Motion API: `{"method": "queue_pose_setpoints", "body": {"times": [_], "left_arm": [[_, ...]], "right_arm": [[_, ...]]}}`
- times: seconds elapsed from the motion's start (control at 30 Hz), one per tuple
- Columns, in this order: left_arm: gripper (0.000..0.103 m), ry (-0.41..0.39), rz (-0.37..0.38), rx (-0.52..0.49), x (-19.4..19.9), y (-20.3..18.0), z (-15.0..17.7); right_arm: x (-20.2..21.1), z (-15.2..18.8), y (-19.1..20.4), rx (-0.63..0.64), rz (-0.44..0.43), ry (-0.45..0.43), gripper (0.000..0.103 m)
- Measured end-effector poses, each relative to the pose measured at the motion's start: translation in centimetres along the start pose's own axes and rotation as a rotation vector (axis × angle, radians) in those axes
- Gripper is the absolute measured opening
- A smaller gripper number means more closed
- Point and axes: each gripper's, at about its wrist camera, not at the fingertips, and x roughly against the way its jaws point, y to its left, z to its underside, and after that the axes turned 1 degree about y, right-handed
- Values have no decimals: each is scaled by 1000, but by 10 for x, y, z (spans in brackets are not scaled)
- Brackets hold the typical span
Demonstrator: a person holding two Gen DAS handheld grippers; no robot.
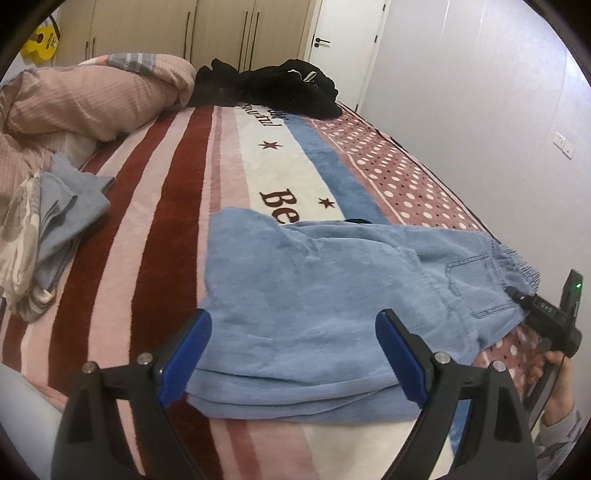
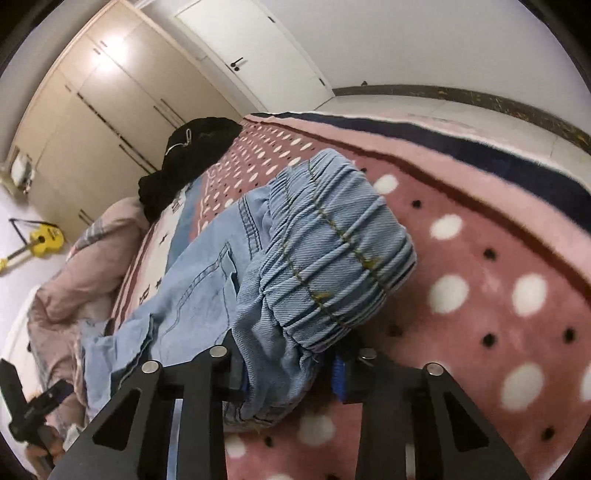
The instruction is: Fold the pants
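Observation:
Light blue denim pants (image 1: 325,295) lie across the striped blanket (image 1: 166,221), legs folded toward the near edge, elastic waistband (image 1: 517,262) at the right. My left gripper (image 1: 291,354) is open, its blue pads (image 1: 188,354) spread just above the folded leg end, holding nothing. My right gripper (image 2: 288,376) is shut on the bunched waistband (image 2: 332,251), which fills the right wrist view. The right gripper's body also shows in the left wrist view (image 1: 550,317) at the waistband, with the hand below it.
A pink duvet (image 1: 74,99) and folded blue and floral cloths (image 1: 55,229) lie at the left. A black garment pile (image 1: 273,88) sits at the far end of the bed. Wardrobes (image 1: 184,29), a door (image 1: 343,29) and a white wall (image 1: 480,110) surround the bed.

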Motion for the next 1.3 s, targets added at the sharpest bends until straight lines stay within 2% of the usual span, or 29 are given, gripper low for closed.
{"method": "queue_pose_setpoints", "body": {"times": [0.1,0.2,0.27,0.33,0.5,0.63,0.73,0.83,0.87,0.93,1.0,1.1,1.13,1.17,1.23,1.3], "left_arm": [[88,1,-15,-13,-1,0,2],[88,-1,-8,-2,0,4,3],[88,-11,-7,2,3,5,1],[88,-26,-9,7,9,9,0],[88,-51,2,67,22,26,-5],[88,-71,1,154,36,47,-14],[88,-85,8,180,48,60,-17],[88,-98,-15,175,56,68,-16],[88,-101,-24,175,58,71,-14],[88,-100,-34,185,60,79,-12],[88,-90,-35,195,61,85,-8],[88,-71,-45,182,59,87,-4],[88,-66,-48,172,58,86,-4],[88,-65,-50,167,57,84,-4],[88,-55,-39,164,52,78,-5],[88,-39,-12,149,45,69,-4]], "right_arm": [[7,-3,1,68,60,-36,24],[-1,-6,3,64,100,-11,24],[5,-7,23,148,157,-44,24],[16,-10,46,218,174,-101,24],[41,-17,119,398,111,-209,25],[45,3,200,630,43,-260,23],[25,33,258,788,-36,-203,21],[-8,79,300,923,-80,-95,20],[-29,100,313,976,-86,-33,18],[-57,129,317,1015,-87,69,17],[-76,150,317,1059,-82,124,18],[-84,163,313,1103,-90,140,29],[-83,161,311,1098,-106,159,43],[-83,157,310,1082,-144,196,55],[-70,150,307,1029,-270,258,68],[-49,146,305,1015,-342,256,69]]}}
